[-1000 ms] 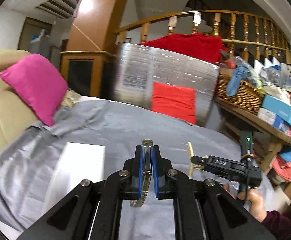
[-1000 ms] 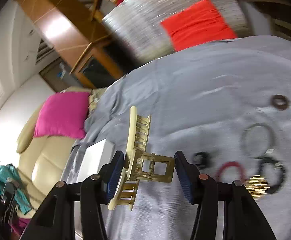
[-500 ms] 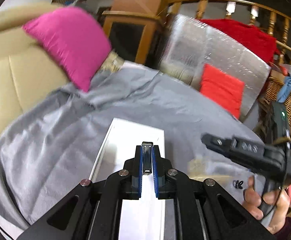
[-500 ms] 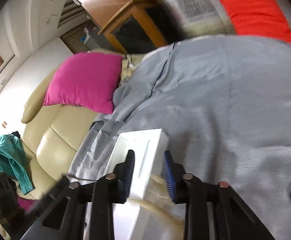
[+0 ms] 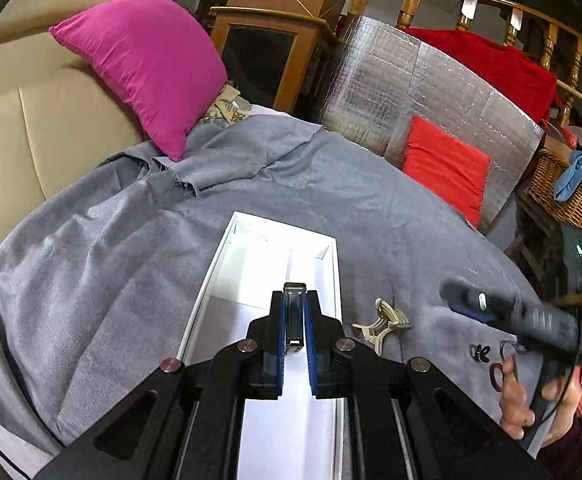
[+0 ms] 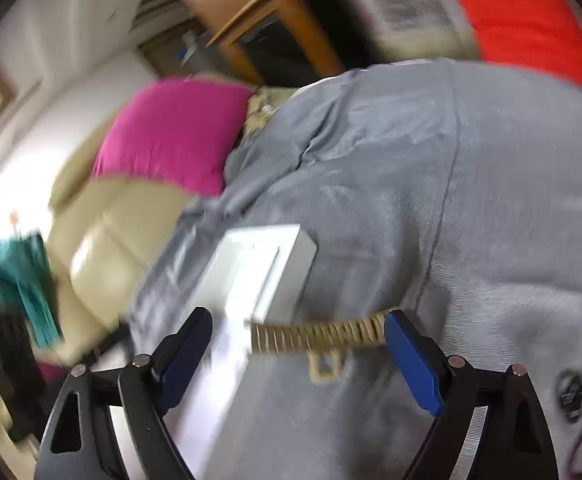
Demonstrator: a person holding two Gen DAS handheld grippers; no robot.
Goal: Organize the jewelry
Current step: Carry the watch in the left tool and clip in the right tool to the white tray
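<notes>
The left gripper is clamped on a narrow metal clasp, held above the white box, over the divider between its compartments. The box lies on a gray cloth that covers the tabletop, toward the cloth's left side, with 1 short end pointing at the pink pillow on the beige sofa.

The right gripper has its blue pads spread wide apart and holds nothing. A cream hair claw lies on the cloth between them, just beside the right long wall of the box; the view is blurred, so I cannot tell whether a pad touches the claw. In the left wrist view the same claw rests on the cloth right of the box, apart from its wall.

Near the cloth's right edge lie a small black clip and a dark red ring, beside the hand on the right gripper's handle.
</notes>
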